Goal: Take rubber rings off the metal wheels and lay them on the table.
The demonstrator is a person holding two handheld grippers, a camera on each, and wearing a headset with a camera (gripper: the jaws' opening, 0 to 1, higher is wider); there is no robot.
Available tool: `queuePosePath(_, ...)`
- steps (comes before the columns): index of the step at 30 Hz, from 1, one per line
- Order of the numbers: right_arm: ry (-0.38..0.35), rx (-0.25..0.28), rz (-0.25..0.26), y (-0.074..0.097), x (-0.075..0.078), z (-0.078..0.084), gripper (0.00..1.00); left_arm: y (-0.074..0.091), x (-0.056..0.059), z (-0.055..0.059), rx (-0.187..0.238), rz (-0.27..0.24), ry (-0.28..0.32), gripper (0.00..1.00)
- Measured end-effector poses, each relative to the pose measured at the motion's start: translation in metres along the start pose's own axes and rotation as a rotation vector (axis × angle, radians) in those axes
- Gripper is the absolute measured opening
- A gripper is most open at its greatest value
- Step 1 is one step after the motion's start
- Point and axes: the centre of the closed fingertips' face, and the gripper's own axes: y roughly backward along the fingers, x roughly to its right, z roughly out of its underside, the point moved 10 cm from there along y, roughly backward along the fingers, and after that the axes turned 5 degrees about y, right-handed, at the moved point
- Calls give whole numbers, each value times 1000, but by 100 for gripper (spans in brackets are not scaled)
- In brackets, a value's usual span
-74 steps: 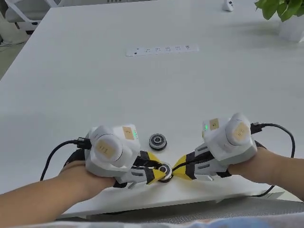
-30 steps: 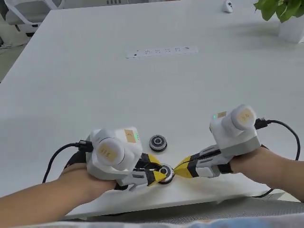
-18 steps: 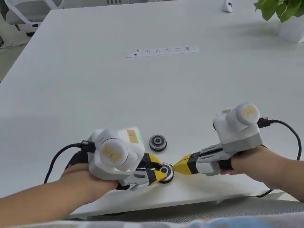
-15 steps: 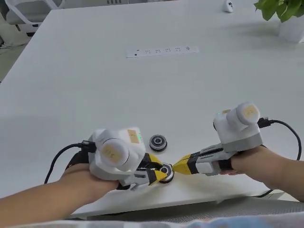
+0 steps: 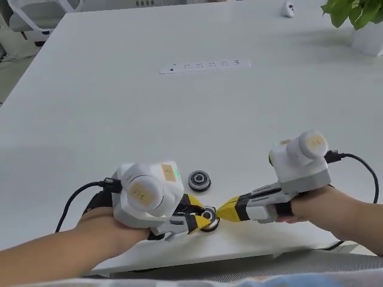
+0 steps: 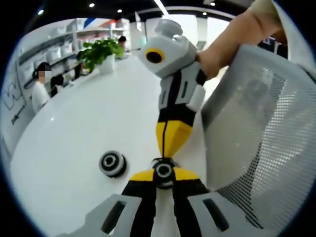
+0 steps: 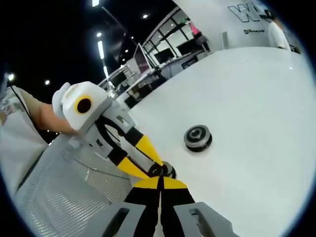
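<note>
A small metal wheel (image 5: 209, 216) with a black rubber ring sits between the yellow jaw tips of my left gripper (image 5: 202, 220), just above the table's near edge. That gripper (image 6: 164, 174) is shut on the wheel (image 6: 164, 170). My right gripper (image 5: 222, 210) comes in from the right with its tips together, pinching the ring at the wheel's rim. In the right gripper view the right gripper (image 7: 159, 182) meets the held wheel (image 7: 166, 169). A second wheel (image 5: 199, 180) with its black ring on lies flat on the table just beyond.
The white table (image 5: 179, 119) stretches far ahead. A power strip (image 5: 203, 64) lies at mid-table and a potted plant (image 5: 353, 15) stands at the far right corner. A grey mesh chair (image 6: 256, 133) is right behind the near edge.
The right gripper's jaws have come together at the wheel's rim. Its body has lifted and tilted up while its tips stayed on the wheel. The left gripper has kept hold of the wheel.
</note>
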Motion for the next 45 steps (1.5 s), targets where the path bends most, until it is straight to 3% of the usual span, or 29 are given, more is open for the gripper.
queuePosePath(8, 4, -2, -37, -6, -4, -2, 0, 0, 0, 0, 2, 1, 1, 11)
queuePosePath(9, 11, 6, -52, -7, -5, -3, 0, 0, 0, 0, 3, -1, 1, 11)
queuePosePath(10, -36, -2, -114, -10, -16, -2, 0, 0, 0, 0, 2, -2, 0, 11)
queuePosePath(11, 61, -41, -69, -8, -11, -3, 0, 0, 0, 1, 2, 0, -1, 11)
queuePosePath(12, 35, -7, -72, -11, -11, -6, 0, 0, 0, 1, 5, -2, 1, 11)
queuePosePath(21, 43, -6, -51, -9, -1, -1, 0, -1, 0, 1, 9, 5, -12, 12)
queuePosePath(29, 37, 7, -42, -5, -1, -3, 0, -1, 0, -1, 24, 31, -34, 15)
queuePosePath(34, 31, 21, -36, -3, 0, -4, 0, 5, -2, -6, 55, 45, -1, 18)
queuePosePath(45, 24, 43, -35, -2, -3, -6, 0, 22, -3, -5, 67, 74, 13, 26)
